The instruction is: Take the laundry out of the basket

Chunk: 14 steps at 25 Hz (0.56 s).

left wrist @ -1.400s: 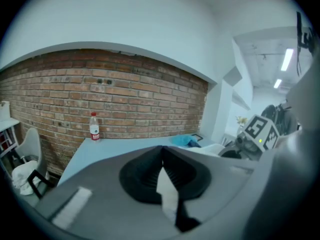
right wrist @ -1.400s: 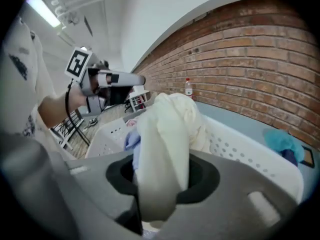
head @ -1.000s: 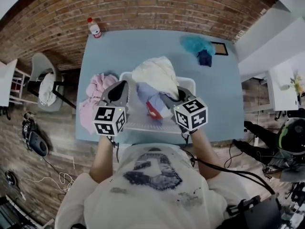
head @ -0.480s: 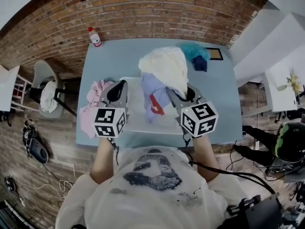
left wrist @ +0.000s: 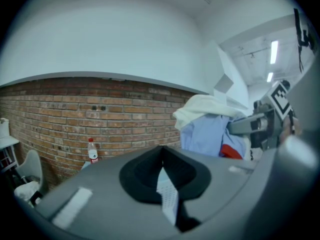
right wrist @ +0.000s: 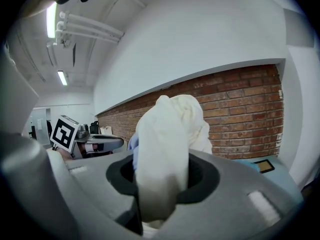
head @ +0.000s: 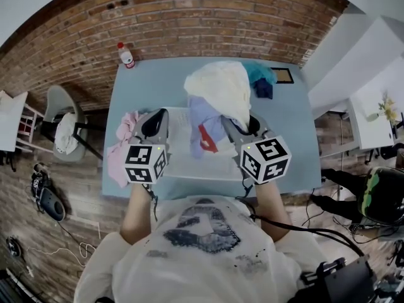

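A white mesh laundry basket [head: 178, 170] stands on the light blue table [head: 154, 81]. My right gripper [head: 238, 126] is shut on a cream garment [head: 218, 87], held up above the basket's right side. A light blue garment with a red patch [head: 203, 124] hangs down with it. In the right gripper view the cream garment [right wrist: 170, 134] fills the gap between the jaws of the right gripper [right wrist: 161, 186]. My left gripper [head: 156, 120] is shut over the basket's left side and holds nothing. From the left gripper [left wrist: 161, 160] both garments [left wrist: 210, 129] show to the right.
A pink garment [head: 123, 142] lies on the table left of the basket. At the back right are a teal garment [head: 261, 73], a dark blue one [head: 263, 89] and a small dark frame [head: 284, 76]. A bottle [head: 125, 55] stands at the back left corner. A chair [head: 63, 122] is left of the table.
My right gripper has risen and lifted the cream garment, with the light blue one hanging from it, up out of the basket. The left gripper has risen a little, still shut.
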{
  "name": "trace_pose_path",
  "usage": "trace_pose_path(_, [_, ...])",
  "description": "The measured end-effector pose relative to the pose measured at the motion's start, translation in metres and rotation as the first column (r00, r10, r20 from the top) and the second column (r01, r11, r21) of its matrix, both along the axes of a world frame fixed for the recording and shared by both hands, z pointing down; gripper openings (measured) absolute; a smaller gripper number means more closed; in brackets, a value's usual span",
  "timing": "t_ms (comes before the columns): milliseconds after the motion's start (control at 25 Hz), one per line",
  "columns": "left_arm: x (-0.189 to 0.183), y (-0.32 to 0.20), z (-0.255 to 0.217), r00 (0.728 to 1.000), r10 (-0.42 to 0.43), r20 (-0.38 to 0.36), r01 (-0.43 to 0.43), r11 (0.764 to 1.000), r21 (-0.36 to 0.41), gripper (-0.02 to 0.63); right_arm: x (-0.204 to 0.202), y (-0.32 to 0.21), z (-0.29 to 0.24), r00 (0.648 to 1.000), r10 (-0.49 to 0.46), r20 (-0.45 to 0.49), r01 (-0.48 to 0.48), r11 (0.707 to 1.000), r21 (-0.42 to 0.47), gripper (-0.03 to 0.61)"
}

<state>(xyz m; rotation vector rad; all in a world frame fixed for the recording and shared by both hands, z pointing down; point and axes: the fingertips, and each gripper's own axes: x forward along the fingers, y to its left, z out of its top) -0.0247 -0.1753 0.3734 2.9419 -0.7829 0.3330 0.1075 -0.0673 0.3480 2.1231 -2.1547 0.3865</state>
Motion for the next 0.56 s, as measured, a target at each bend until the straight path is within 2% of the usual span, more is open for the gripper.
trace_pose_path(560, [0.001,-0.0013,-0.0048,1.0,-0.003,-0.003,0.003,1.0,0.008,-0.011,-0.0004,0.0003,-0.0008,1.0,-0.003,0.005,0.003,1.0,0.002,0.143])
